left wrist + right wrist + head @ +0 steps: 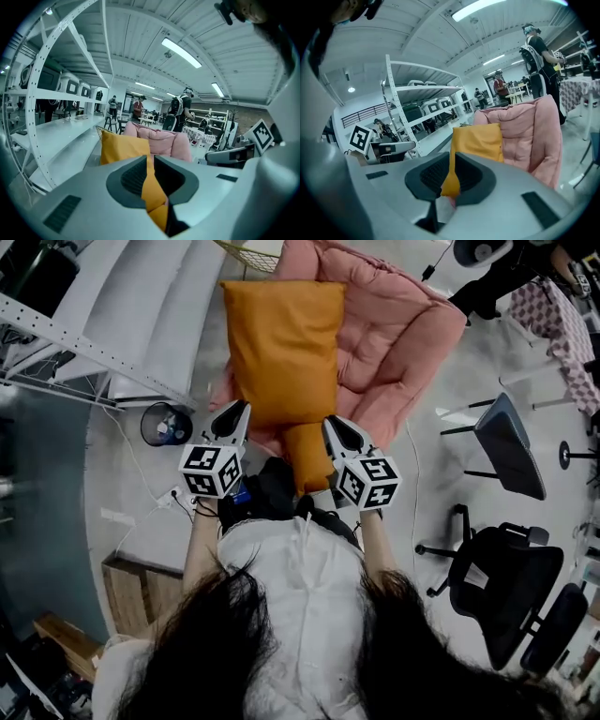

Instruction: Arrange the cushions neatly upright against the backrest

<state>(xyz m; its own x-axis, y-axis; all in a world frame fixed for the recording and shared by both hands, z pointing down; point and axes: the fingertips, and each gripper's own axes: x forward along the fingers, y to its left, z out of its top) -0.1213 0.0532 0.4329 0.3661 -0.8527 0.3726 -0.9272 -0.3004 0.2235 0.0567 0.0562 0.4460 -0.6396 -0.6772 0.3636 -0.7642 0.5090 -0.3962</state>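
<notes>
A large orange cushion leans upright against the back of a pink padded chair. A smaller orange piece hangs below it, between my two grippers. My left gripper is at the cushion's lower left corner and my right gripper is at its lower right corner. In the left gripper view the left gripper is shut, with orange fabric pinched between the dark pads. The right gripper view shows the right gripper shut on an orange fold, with the cushion rising behind it.
A white metal rack stands to the left, with a black bin beside it. At the right are a grey chair and a black office chair. A wooden box sits on the floor. People stand far behind.
</notes>
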